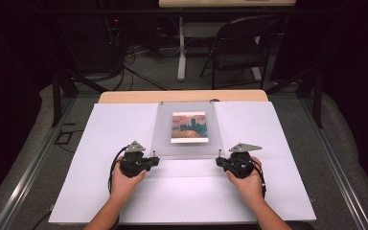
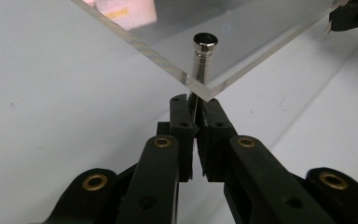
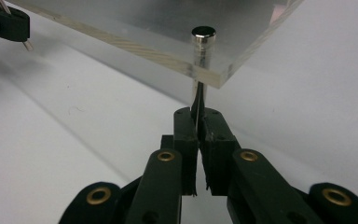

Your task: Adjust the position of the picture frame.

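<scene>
Two grippers, left gripper (image 1: 156,160) and right gripper (image 1: 218,162), are each clamped tight on one metal standoff (image 2: 203,56) at the acrylic frame's (image 1: 163,129) near corners; bare white table (image 1: 278,143) is seen all round.

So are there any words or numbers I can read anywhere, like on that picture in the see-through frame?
None can be read.
The picture in the clear acrylic frame shows a painted scene with a pale strip along its bottom edge; any writing there is too small and blurred to tell.
The left gripper and right gripper, each shut on a metal pin at a frame corner, carry no visible label.
</scene>
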`<state>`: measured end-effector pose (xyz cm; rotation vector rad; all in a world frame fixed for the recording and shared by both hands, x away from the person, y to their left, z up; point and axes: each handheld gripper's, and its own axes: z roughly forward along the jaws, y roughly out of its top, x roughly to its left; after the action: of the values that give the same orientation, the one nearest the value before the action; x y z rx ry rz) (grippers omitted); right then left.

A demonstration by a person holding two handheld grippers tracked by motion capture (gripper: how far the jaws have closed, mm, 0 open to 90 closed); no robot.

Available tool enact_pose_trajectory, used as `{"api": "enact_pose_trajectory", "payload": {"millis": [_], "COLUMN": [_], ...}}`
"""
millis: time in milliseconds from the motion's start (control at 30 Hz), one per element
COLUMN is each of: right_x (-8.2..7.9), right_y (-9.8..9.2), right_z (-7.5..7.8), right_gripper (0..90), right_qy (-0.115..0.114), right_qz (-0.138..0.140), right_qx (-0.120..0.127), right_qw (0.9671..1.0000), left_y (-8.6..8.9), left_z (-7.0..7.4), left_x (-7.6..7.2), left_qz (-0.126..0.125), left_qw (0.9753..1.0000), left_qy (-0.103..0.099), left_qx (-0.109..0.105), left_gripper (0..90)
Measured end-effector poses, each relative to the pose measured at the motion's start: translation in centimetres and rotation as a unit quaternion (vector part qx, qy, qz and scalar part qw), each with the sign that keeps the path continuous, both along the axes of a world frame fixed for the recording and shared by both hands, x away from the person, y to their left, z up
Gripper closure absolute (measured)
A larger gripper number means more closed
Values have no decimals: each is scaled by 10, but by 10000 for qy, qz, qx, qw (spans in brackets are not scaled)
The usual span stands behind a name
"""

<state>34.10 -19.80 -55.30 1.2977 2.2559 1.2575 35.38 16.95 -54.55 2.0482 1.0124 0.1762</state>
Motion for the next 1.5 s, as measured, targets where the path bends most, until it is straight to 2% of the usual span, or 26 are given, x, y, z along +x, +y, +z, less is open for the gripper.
{"api": "enact_pose_trajectory", "payload": {"millis": [367, 533, 867, 933, 1033, 1200, 1300, 1400, 1500], "right_x": [0, 0, 0, -1, -3, -6, -7, -9, -11], "right_y": [3, 4, 4, 4, 5, 6, 6, 5, 5], "right_z": [-5, -7, -7, -7, -5, -3, -2, -1, 2], "right_gripper": [851, 850, 841, 832, 810, 762, 693, 680, 617], "right_qy": [109, 159, 156, 100, 75, -39, -99, -100, -151], "right_qz": [53, 67, 57, 45, 67, 102, 123, 116, 139], "right_qx": [-79, -203, -235, -178, -243, -343, -348, -312, -368], "right_qw": [9999, 9996, 9996, 9998, 9997, 9994, 9993, 9994, 9991], "left_y": [0, -2, -1, -1, -1, 2, 3, 4, 5], "left_z": [-5, -9, -10, -10, -9, -6, -5, -4, -3], "left_x": [-1, -1, -1, -2, -3, -6, -7, -9, -11], "left_qz": [13, -12, 17, 35, 49, 85, 108, 122, 133], "left_qw": [9999, 9997, 9999, 9999, 9999, 10000, 9999, 9999, 9998], "left_qy": [56, 27, 34, 28, 31, -26, -13, -37, -50], "left_qx": [132, 230, 139, 143, 109, -42, -72, -110, -110], "left_gripper": [852, 851, 844, 841, 830, 759, 681, 624, 554]}}
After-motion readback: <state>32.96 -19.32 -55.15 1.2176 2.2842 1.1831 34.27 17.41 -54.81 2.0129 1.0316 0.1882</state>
